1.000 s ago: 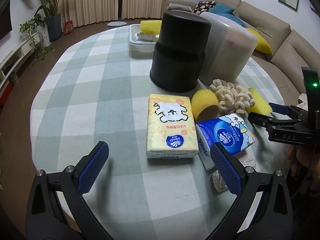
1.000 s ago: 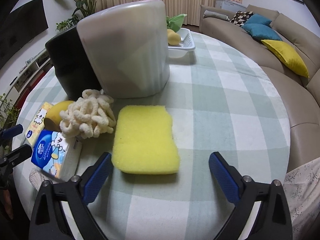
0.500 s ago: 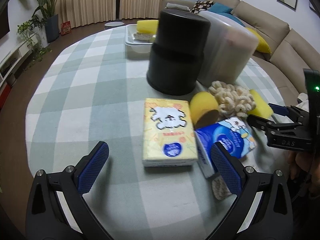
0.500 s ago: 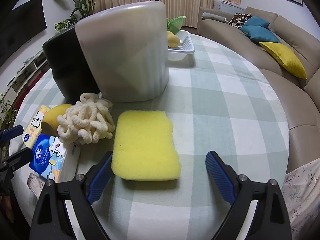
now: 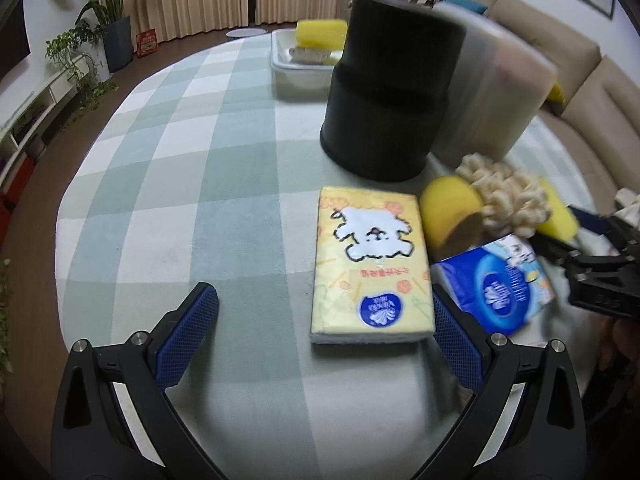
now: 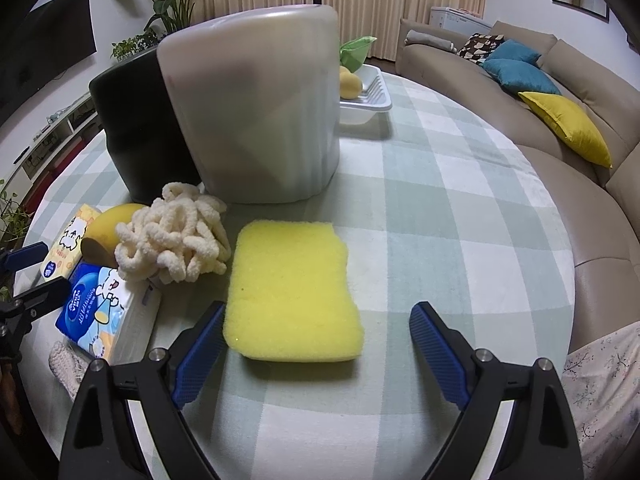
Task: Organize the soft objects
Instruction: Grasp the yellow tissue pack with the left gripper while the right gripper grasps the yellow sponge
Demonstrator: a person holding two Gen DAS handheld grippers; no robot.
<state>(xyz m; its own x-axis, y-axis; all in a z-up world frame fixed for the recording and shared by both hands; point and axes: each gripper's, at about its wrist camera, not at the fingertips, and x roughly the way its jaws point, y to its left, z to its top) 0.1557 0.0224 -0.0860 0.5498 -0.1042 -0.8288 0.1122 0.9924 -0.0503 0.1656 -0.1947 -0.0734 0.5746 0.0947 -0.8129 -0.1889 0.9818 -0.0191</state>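
A yellow tissue pack (image 5: 370, 268) lies just ahead of my open left gripper (image 5: 326, 338), nearer its right finger. A blue tissue pack (image 5: 496, 284) lies to its right, with a round yellow sponge (image 5: 450, 208) and a cream chenille mitt (image 5: 508, 196) behind. My right gripper (image 6: 316, 350) is open; a flat yellow sponge (image 6: 292, 292) lies between its fingers, close to the left one. The mitt (image 6: 176, 236) and the blue pack (image 6: 100, 312) lie left of it.
A black bin (image 5: 392, 96) and a translucent grey bin (image 6: 260, 112) stand upside down mid-table. A white tray (image 6: 368, 98) with sponges sits behind them. A knitted cloth (image 6: 66, 364) lies under the blue pack. A sofa curves along the right.
My left gripper has shifted left and closer, so the yellow pack now sits toward its right finger. My right gripper has moved forward, bringing the flat sponge between its fingers.
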